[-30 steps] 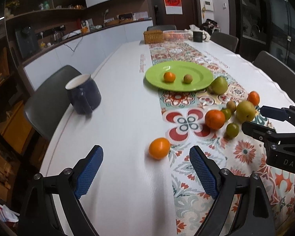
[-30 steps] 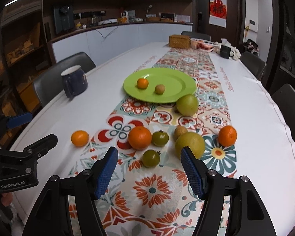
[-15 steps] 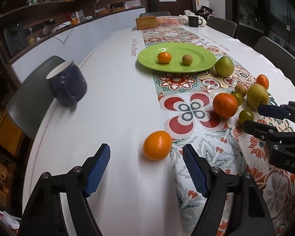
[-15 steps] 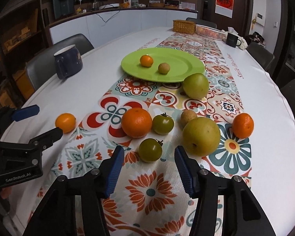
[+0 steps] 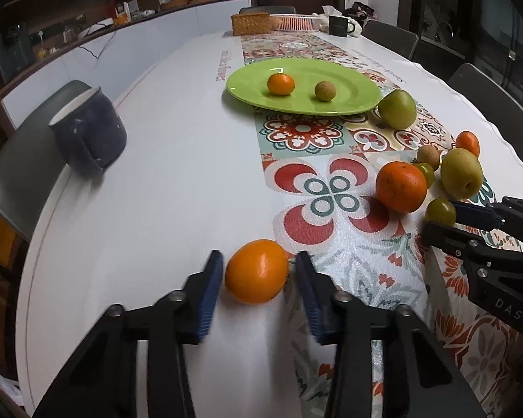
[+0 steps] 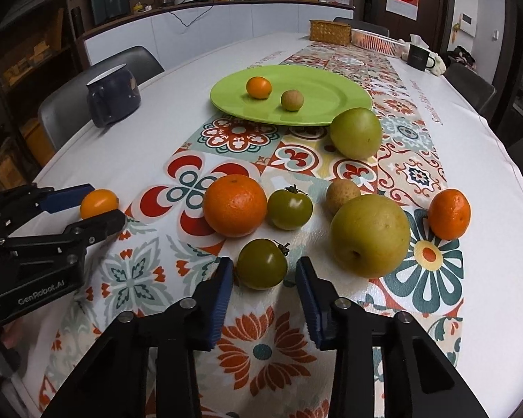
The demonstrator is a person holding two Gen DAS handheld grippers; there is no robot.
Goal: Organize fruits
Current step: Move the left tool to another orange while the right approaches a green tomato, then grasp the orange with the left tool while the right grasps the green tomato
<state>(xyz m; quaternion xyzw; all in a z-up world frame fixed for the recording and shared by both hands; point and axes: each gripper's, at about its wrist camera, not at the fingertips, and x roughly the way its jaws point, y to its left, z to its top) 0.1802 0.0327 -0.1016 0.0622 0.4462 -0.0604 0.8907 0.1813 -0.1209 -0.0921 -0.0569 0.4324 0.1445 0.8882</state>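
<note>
My left gripper (image 5: 258, 275) is open, its blue pads on either side of a small orange (image 5: 257, 276) that lies on the white table. My right gripper (image 6: 264, 271) is open around a green tomato (image 6: 261, 263) on the patterned runner, with a small gap on each side. A green plate (image 6: 327, 104) farther back holds a small orange (image 6: 258, 87) and a brownish round fruit (image 6: 292, 100). Between plate and grippers lie a big orange (image 6: 235, 205), a second green tomato (image 6: 289, 208), two yellow-green pears (image 6: 370, 235), a brown fruit (image 6: 342, 190) and a mandarin (image 6: 449, 214).
A dark blue mug (image 5: 87, 132) stands near the table's left edge. A wicker box (image 5: 251, 23), a white basket (image 5: 298, 22) and a dark mug (image 5: 338, 25) stand at the far end. Chairs line both sides. The other gripper shows in each view (image 5: 484, 230) (image 6: 35, 223).
Both grippers have moved forward and down and narrowed. The small orange now lies between the left pads and the green tomato between the right pads.
</note>
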